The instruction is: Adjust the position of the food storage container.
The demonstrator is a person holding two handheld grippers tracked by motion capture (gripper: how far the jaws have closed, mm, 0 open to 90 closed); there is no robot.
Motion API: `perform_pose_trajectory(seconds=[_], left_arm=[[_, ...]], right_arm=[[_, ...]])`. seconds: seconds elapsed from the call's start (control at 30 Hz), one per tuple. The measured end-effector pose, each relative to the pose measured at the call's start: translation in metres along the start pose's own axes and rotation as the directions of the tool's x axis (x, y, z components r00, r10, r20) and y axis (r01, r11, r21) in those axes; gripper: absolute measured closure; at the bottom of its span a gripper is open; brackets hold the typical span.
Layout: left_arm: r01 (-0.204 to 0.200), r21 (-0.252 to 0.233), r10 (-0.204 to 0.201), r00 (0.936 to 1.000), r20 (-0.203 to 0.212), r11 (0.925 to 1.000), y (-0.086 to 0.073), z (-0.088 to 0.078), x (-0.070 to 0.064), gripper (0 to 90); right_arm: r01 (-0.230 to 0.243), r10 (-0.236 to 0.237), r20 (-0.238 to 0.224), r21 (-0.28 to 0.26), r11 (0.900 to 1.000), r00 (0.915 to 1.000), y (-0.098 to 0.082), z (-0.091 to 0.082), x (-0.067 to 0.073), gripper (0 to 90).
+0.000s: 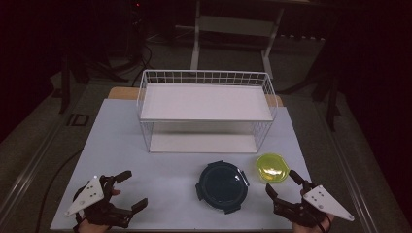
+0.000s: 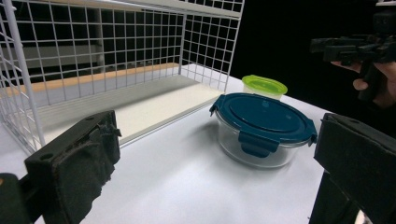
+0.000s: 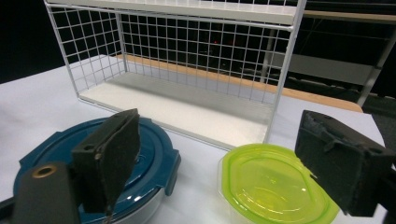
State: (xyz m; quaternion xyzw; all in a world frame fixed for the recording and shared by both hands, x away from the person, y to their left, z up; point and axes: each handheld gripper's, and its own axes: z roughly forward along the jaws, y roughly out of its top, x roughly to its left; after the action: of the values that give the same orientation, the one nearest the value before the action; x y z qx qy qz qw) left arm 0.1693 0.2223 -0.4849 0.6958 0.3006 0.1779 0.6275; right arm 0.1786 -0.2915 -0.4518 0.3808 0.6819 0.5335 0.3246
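A round glass container with a dark blue clip lid [image 1: 222, 186] [image 2: 263, 126] [image 3: 88, 163] sits near the table's front, right of centre. Just to its right stands a small tub with a yellow-green lid [image 1: 272, 167] [image 2: 265, 86] [image 3: 273, 186]. My left gripper [image 1: 130, 191] [image 2: 219, 168] is open at the front left, well apart from both, jaws aimed at the blue container. At the front right my right gripper [image 1: 283, 186] [image 3: 219, 163] is open too, close in front of the green tub, nothing between its jaws. It also appears in the left gripper view as the other gripper [image 2: 355, 49].
A white wire rack [image 1: 206, 109] [image 2: 107, 70] [image 3: 187, 70] with two white shelves, upper and lower, stands at the back of the white table [image 1: 160, 179]. Both shelves look bare. Dark floor and table legs lie beyond.
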Motion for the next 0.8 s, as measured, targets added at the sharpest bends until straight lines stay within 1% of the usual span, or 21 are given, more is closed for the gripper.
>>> perform_pose_trajectory(seconds=[0.1,0.23,0.27,0.3,0.33,0.5,0.53,0.57,0.63,0.67,0.7,0.77,0.8], left_arm=[[-0.002,-0.001,0.002,1.0,0.002,1.0,0.0,0.0,0.0,0.0],[-0.008,0.0,0.008,1.0,0.003,1.0,0.001,0.0,-0.001,0.0],[-0.005,-0.002,0.005,1.0,0.003,1.0,0.001,0.0,-0.001,0.0],[-0.005,-0.002,0.005,1.0,0.003,1.0,0.001,0.0,-0.001,0.0],[-0.005,-0.002,0.005,1.0,0.003,1.0,0.001,0.0,-0.001,0.0],[-0.003,-0.009,0.003,1.0,-0.001,1.0,0.001,-0.001,-0.001,0.0],[-0.003,-0.009,0.003,1.0,-0.001,1.0,0.001,-0.001,-0.001,0.0],[-0.003,-0.009,0.003,1.0,-0.001,1.0,0.001,-0.001,-0.001,0.0],[-0.005,-0.007,0.005,1.0,-0.001,1.0,0.001,-0.001,-0.001,0.0],[-0.004,-0.008,0.004,1.0,0.0,1.0,0.001,0.0,-0.001,0.0],[-0.004,-0.008,0.004,1.0,0.0,1.0,0.001,0.0,-0.001,0.0],[-0.003,-0.006,0.003,1.0,0.001,1.0,0.001,0.0,0.0,0.0],[-0.002,-0.006,0.002,1.0,0.001,1.0,0.001,0.0,0.0,0.0]], right_arm=[[0.012,-0.012,0.002,0.002,1.0,0.9999,0.003,-0.002,0.002,13.3],[0.014,-0.014,-0.002,-0.01,1.0,0.9999,0.005,-0.004,0.003,13.4],[0.023,-0.024,-0.004,-0.031,0.999,0.9997,0.012,-0.008,0.006,13.4],[0.023,-0.024,-0.004,-0.031,0.999,0.9997,0.012,-0.008,0.006,13.4],[0.027,-0.027,-0.002,-0.043,0.999,0.9996,0.018,-0.011,0.007,13.3],[0.019,-0.019,-0.009,-0.055,0.998,0.9998,0.027,-0.013,0.006,12.5],[0.017,-0.018,-0.014,-0.04,0.999,0.9997,0.031,-0.013,0.004,11.8],[0.017,-0.018,-0.014,-0.04,0.999,0.9997,0.031,-0.013,0.004,11.8],[0.032,-0.032,-0.012,-0.016,0.999,0.9994,0.035,-0.012,0.001,11.6],[0.011,-0.011,-0.031,0.017,1.0,0.9995,0.039,-0.009,-0.003,12.0],[0.011,-0.011,-0.031,0.017,1.0,0.9995,0.039,-0.009,-0.003,12.0],[0.001,0.001,-0.035,0.04,0.999,0.9994,0.041,-0.006,-0.005,12.0],[-0.031,0.034,-0.035,0.074,0.997,0.9988,0.043,0.001,-0.006,10.6]])
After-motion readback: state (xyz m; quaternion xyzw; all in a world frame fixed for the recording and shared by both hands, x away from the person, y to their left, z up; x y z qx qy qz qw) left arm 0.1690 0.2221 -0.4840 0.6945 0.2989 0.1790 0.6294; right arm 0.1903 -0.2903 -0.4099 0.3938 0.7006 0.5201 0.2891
